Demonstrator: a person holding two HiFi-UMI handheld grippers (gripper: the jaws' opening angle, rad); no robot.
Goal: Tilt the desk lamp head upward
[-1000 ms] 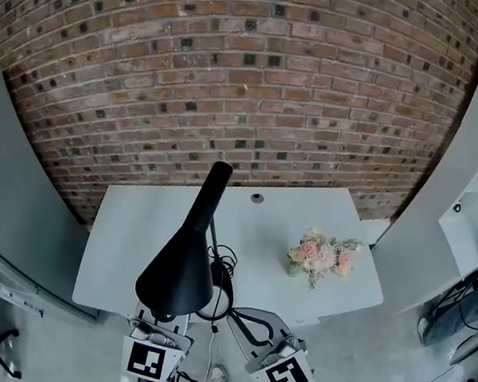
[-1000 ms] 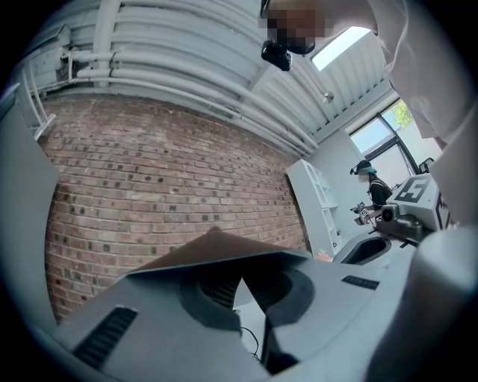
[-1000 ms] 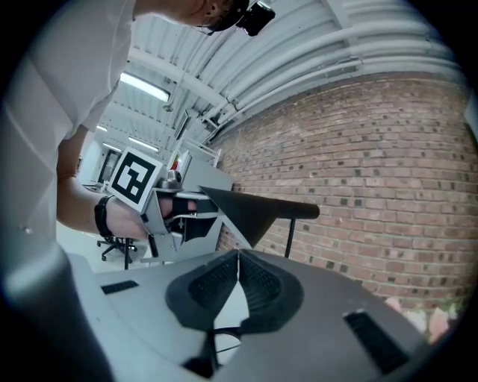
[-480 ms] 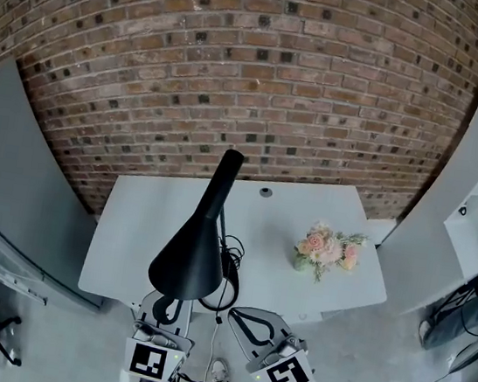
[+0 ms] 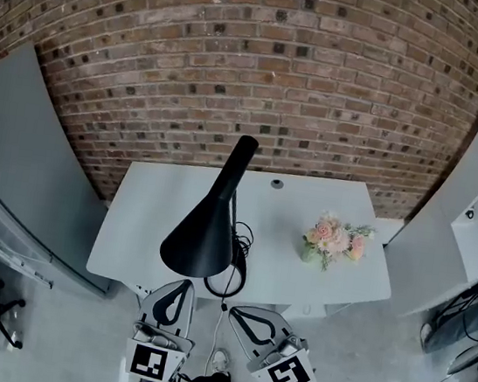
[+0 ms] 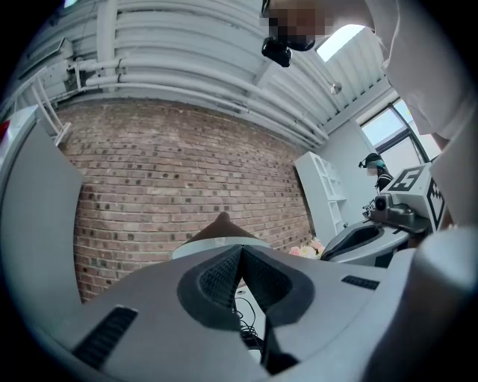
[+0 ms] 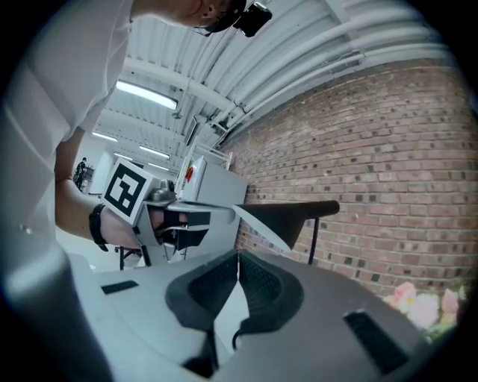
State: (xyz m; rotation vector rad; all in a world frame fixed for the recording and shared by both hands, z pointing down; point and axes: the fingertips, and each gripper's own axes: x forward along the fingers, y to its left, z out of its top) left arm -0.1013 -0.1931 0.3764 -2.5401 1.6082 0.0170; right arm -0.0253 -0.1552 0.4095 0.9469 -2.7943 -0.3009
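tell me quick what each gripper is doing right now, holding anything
Left gripper: shut, jaws together, nothing between them.
Right gripper: shut, jaws together, nothing between them.

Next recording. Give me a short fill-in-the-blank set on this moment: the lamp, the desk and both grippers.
1. The black desk lamp stands on a ____ desk.
2. The left gripper and the right gripper both have their jaws ____, with nothing between them.
3. A small bouquet of pink ____ sits on the desk, to the lamp's right.
4. The wall behind the desk is ____.

Missing words: white; shut; flowers; brick
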